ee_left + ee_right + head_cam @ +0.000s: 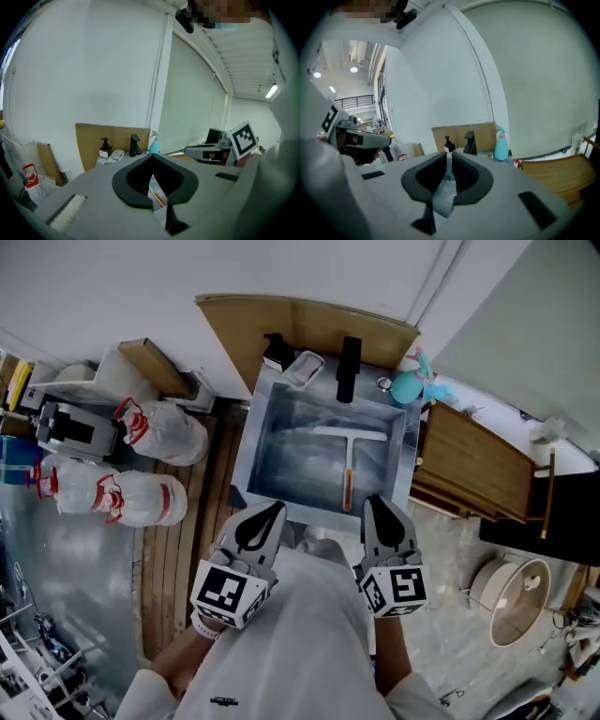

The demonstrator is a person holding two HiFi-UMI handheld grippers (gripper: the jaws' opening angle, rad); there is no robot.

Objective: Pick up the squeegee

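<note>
At far left, white bags (pixel 161 430) lie on the floor beside a cardboard box (pixel 155 365). The left gripper (pixel 275 508) hangs at the near edge of the sink (pixel 266 452). Its jaws are closed tip to tip with nothing between them, as the left gripper view shows (pixel 151 157).

The squeegee (pixel 349 474) lies flat on the sink bottom, right of centre. Its white blade is at the far end and its orange handle runs back toward the near wall. It is apart from both grippers.

On the far rim stand a black soap bottle (pixel 276 351), a soap dish (pixel 303 368) and a black faucet (pixel 349 369), with a teal spray bottle (pixel 410 387) at the far right corner.

The right gripper (pixel 373 502) hovers over the near rim, just near of the handle's end. Its jaws are drawn in to a thin slit and hold nothing (pixel 449 155). A wooden table (pixel 473 460) stands right of the sink.
</note>
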